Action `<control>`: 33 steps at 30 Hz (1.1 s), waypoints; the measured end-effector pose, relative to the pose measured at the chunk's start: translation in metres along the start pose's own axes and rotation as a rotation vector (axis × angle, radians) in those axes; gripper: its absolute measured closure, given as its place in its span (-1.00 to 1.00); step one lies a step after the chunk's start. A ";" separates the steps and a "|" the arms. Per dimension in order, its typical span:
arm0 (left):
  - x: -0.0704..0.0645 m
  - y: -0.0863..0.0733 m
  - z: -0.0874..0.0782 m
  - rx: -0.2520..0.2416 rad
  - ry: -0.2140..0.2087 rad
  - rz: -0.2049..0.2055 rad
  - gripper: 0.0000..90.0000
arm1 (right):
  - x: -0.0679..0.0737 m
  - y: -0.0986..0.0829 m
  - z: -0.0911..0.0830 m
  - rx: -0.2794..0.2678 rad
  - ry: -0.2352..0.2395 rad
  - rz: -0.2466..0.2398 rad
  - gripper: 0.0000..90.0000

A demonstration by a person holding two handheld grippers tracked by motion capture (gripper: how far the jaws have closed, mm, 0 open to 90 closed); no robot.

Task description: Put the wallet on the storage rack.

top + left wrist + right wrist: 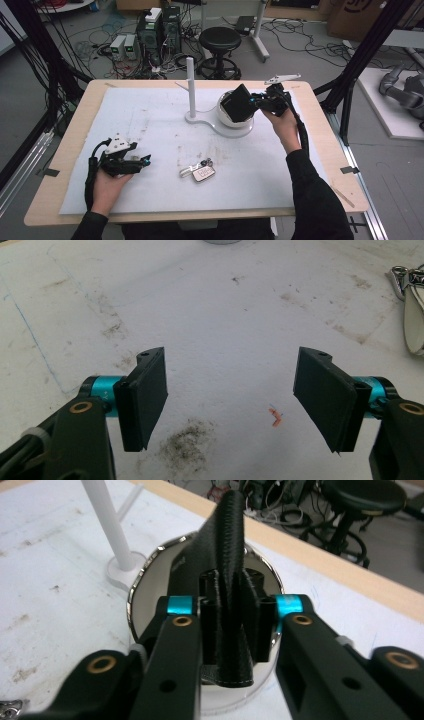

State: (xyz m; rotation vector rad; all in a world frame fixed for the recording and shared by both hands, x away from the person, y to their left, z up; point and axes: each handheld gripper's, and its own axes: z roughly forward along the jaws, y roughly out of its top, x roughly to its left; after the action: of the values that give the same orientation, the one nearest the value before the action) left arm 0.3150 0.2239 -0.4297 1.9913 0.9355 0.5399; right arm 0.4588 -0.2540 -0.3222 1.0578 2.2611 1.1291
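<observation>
Gripping a flat black textured wallet, edge-on, right gripper

The wallet is black with a fine woven texture, and the bowl beneath it is white inside with a shiny chrome rim. Both grippers are black with turquoise collars (the right gripper, the left gripper), over a stained white mat on a pale wooden table.
</observation>
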 end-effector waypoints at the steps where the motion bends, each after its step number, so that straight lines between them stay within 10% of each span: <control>1: 0.000 0.000 0.000 -0.002 0.000 0.001 -0.34 | -0.001 -0.001 0.000 0.003 0.003 0.008 0.64; 12: -0.002 0.010 -0.003 -0.006 0.001 0.032 -0.34 | -0.017 -0.013 -0.034 -0.033 0.025 0.136 -0.03; 23: -0.002 0.024 -0.004 0.014 -0.003 0.062 -0.36 | -0.014 -0.085 -0.077 -0.118 0.036 0.246 -0.40; 33: 0.015 0.030 -0.014 -0.010 0.032 -0.056 -0.36 | -0.017 -0.116 -0.087 -0.096 -0.044 0.215 -0.53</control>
State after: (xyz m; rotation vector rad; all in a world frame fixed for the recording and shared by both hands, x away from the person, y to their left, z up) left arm 0.3276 0.2318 -0.3963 1.9470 1.0037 0.5450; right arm 0.3625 -0.3558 -0.3630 1.2973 2.0747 1.2723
